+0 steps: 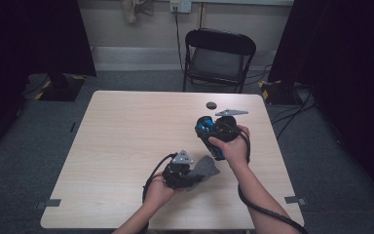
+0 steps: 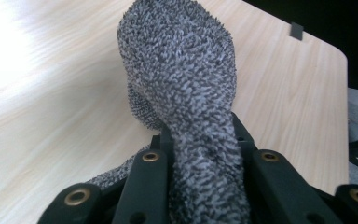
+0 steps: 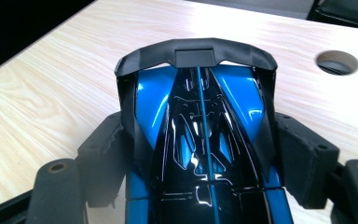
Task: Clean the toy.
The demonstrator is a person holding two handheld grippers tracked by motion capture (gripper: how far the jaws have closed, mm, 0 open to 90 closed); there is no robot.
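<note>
Left gripper (image 1: 187, 176) near the table's (image 1: 126, 141) front edge, jaws clamped tight on a grey sock (image 2: 186, 93) with its free end lying on the wood toward the right gripper; right gripper (image 1: 209, 132) farther back and to the right, jaws set wide and pressed on the 2 sides of a blue and black toy car (image 3: 200, 140), lifted above the tabletop near a round hole (image 3: 338, 62)

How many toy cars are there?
1. The blue and black toy car is gripped between the jaws of the right gripper, above the right part of the table. The left gripper holds a grey sock, not a car.
</note>
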